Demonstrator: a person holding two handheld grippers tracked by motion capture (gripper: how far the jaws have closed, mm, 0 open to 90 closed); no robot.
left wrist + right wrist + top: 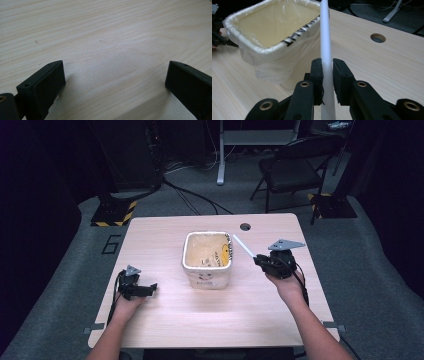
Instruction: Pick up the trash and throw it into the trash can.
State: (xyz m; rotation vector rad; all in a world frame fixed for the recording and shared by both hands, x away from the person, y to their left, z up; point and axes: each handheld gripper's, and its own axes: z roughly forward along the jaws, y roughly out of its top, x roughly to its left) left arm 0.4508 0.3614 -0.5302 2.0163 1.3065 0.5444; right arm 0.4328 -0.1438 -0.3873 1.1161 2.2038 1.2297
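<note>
A small bin (207,260) lined with a clear plastic bag stands at the middle of the wooden table (165,230); in the right gripper view the bin (272,30) sits ahead and to the left. My right gripper (259,260) is shut on a long white stick (243,245) that points up and left toward the bin's right rim. The same stick (325,45) rises between the closed jaws of my right gripper (327,67). My left gripper (150,289) rests low over the table at the left, open, with bare wood between its jaws (115,75).
A round cable hole (245,226) is in the table's far edge behind the bin. A black folding chair (292,167) and a white desk leg (220,155) stand on the grey carpet beyond the table. Yellow-striped stand bases (112,212) sit at the far corners.
</note>
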